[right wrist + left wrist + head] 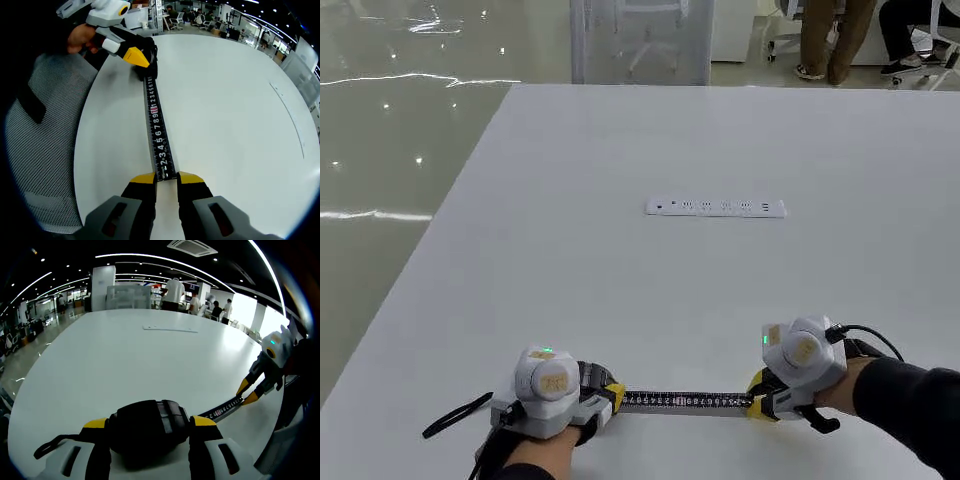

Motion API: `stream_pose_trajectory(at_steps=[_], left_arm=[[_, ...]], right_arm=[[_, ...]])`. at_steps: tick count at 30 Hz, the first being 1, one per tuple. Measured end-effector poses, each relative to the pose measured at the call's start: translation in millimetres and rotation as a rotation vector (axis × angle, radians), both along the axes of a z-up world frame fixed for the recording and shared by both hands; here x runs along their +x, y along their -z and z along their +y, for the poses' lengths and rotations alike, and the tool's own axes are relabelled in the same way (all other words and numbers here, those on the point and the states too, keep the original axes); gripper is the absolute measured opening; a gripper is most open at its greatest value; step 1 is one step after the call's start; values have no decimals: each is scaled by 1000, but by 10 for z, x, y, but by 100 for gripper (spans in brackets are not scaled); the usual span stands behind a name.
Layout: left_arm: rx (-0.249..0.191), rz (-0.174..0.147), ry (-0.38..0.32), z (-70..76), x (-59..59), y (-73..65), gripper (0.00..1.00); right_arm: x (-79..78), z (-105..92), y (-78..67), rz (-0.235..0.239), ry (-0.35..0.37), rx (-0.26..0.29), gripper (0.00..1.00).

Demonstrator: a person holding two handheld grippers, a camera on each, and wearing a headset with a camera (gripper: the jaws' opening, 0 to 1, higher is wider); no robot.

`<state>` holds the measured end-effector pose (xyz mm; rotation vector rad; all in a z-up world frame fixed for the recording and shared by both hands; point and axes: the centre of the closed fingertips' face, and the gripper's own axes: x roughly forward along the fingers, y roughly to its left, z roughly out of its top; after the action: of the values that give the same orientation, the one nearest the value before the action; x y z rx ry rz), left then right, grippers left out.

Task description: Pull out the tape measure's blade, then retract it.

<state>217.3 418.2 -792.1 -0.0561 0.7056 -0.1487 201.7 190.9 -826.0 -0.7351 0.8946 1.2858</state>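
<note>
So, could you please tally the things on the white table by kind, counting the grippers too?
tape measure: 1
power strip: 1
grippers: 2, the left gripper and the right gripper
total: 4

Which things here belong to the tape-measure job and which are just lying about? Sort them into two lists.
In the job:
tape measure case, held by the left gripper
blade, its end pinched by the right gripper

Lying about:
power strip
mesh chair
</note>
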Motion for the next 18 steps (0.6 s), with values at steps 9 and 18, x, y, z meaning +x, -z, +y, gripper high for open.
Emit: stream_pose_trajectory(at_steps=[9, 18], left_arm=[[-3, 2, 2, 0, -1, 6, 59], [-16, -6, 0, 6, -8, -2, 59]], right_arm=[[-8, 76, 5, 3, -5, 8, 12], [-24, 167, 4, 3, -18, -1, 12]])
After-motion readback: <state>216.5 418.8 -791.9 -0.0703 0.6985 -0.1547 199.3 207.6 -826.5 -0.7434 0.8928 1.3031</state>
